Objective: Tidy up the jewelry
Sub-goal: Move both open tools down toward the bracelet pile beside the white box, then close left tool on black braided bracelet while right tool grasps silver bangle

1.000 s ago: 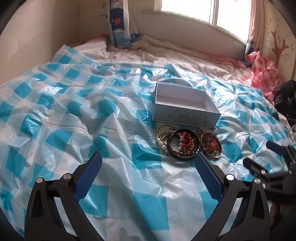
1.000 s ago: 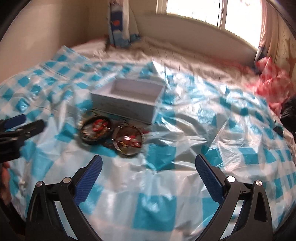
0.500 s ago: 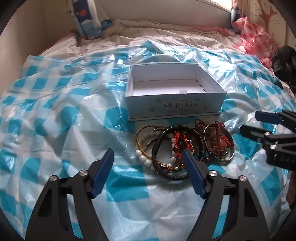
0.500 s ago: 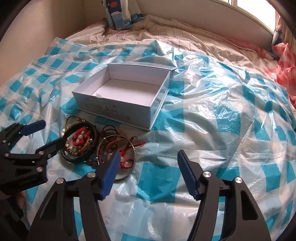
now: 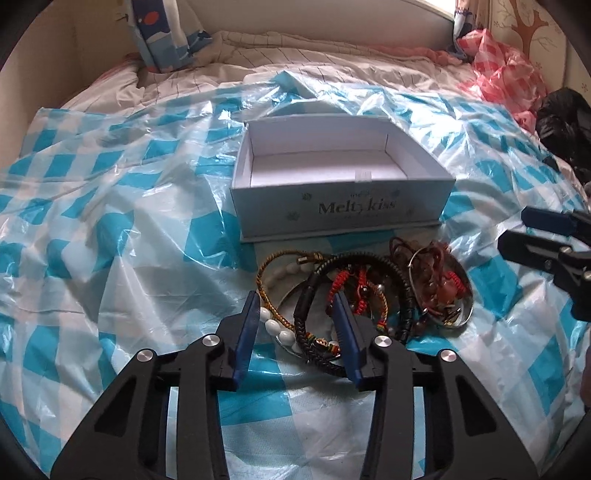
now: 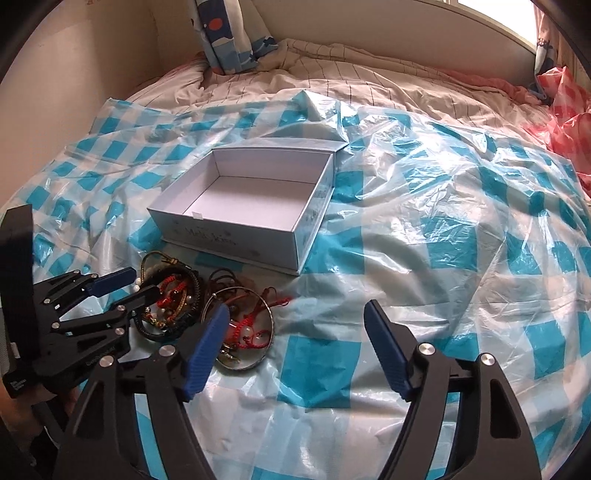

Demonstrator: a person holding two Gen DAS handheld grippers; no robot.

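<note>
An open, empty white "Melty kiss" box (image 5: 343, 210) (image 6: 236, 236) sits on a blue-checked plastic sheet (image 5: 110, 240). In front of it lies a pile of bracelets (image 5: 332, 295) (image 6: 170, 295): black braided, red cord, white beads. Beside it a metal dish (image 5: 439, 291) (image 6: 243, 332) holds brown and red pieces. My left gripper (image 5: 297, 306) (image 6: 138, 284) is partly open, its fingers straddling the near side of the bracelet pile. My right gripper (image 6: 299, 314) (image 5: 513, 236) is open and empty, just right of the dish.
The sheet covers a bed with a striped quilt (image 6: 369, 74). A blue patterned curtain (image 5: 166, 33) hangs at the back left. A pink checked bag (image 5: 506, 70) and a black bag (image 5: 565, 122) lie at the right edge.
Both grippers have moved forward and down toward the jewelry. My left gripper's jaws have narrowed around the bracelet pile. The right gripper stays wide open.
</note>
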